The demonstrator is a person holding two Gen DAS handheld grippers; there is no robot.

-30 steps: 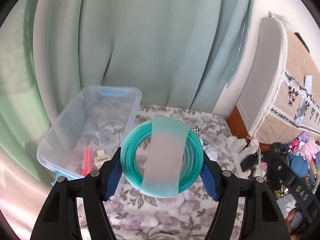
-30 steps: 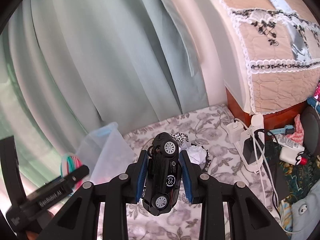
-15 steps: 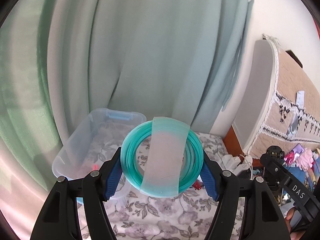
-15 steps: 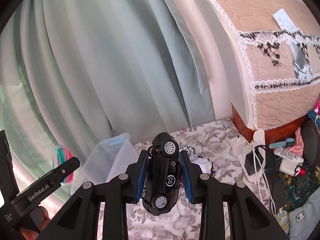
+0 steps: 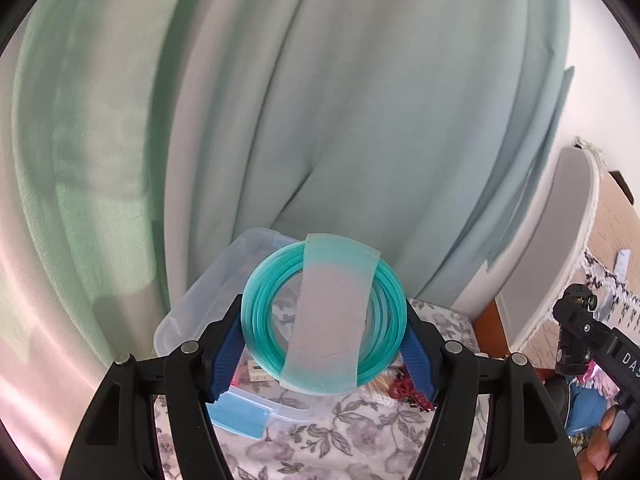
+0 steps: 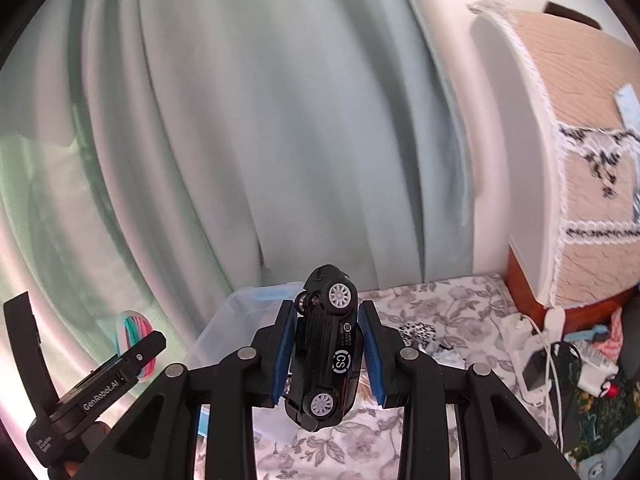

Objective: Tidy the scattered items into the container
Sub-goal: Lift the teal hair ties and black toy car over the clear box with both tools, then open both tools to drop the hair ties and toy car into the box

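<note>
Lifting both loads higher over the last second, the person has tilted the views up so the curtain (image 5: 360,100) fills most of each and the clear container (image 5: 208,312) has slid low, behind the fingers. The left tool (image 5: 324,332) is pinching a teal coil of tubing (image 5: 324,316) by its sides, now hanging roughly above the container's right rim. The right tool (image 6: 326,344) is clamped on a black toy car (image 6: 326,352), wheels showing, just right of the container. To my eye both are on their way to being dropped in. Below lies a floral sheet (image 6: 440,300), more clutter (image 6: 416,330) scattered on it; chargers and cables (image 6: 544,352) sit far right beside a quilted cover (image 6: 592,160).
</note>
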